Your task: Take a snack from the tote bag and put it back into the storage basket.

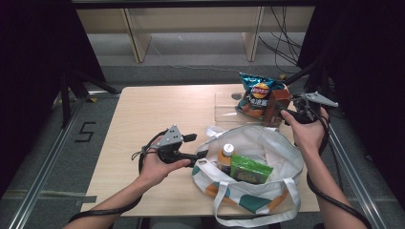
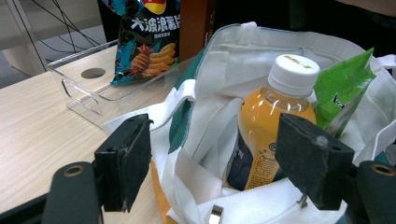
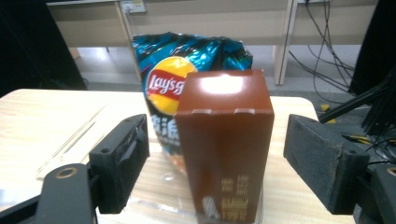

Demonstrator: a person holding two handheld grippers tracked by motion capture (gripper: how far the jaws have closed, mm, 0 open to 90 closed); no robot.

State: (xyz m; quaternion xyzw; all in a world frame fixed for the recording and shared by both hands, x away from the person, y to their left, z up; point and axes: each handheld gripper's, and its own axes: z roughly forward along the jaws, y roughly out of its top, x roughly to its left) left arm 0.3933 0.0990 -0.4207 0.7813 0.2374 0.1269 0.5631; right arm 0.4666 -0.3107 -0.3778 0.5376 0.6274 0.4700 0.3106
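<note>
Plainly, the brown carton (image 3: 224,144) is stood upright in the clear tray (image 1: 224,112) at the worktop's two o'clock, against the crisp bag (image 3: 182,70). Stiff, light, smooth-sided; best pinched across mid-height flat faces. Right claw (image 3: 238,163) spread around it, untouching; left claw (image 2: 224,158) spread at the tote bag (image 2: 210,60).

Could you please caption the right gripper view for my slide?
Open right gripper facing an upright brown box before a chip bag.

left gripper (image 1: 203,153) level, fingers spread; right gripper (image 1: 285,112) level, fingers wide apart, gripping nothing.
</note>
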